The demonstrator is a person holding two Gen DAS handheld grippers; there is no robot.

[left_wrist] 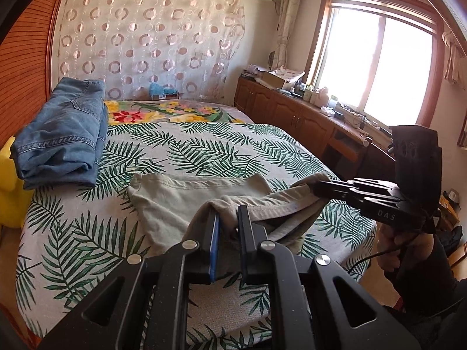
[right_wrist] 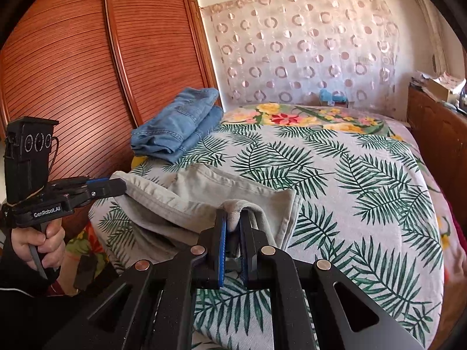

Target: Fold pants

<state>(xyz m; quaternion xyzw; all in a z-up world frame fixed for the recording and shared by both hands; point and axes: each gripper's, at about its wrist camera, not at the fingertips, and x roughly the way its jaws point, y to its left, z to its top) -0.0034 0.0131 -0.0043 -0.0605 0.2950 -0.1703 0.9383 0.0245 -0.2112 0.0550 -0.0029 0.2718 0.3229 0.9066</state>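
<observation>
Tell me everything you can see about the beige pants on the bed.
The beige pants look like soft cotton with stitched hems. They lie partly folded and rumpled on the leaf-print bedspread, near its front edge. The left gripper and the right gripper are each shut on a bunched fold, lifting those edges a little. The folded jeans lie apart, farther back.

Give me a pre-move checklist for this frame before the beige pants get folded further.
1. Left hand-held gripper shut on the beige pants: ok.
2. Right hand-held gripper shut on the same pants edge: ok.
3. Far end of the pants lying on the palm-leaf bedspread: ok.
4. Bedspread beyond the pants free for laying them down: ok.
5. Folded blue jeans apart from the pants: ok.
6. Pants layers aligned and smooth: cannot tell, fabric bunches near the pads.
</observation>
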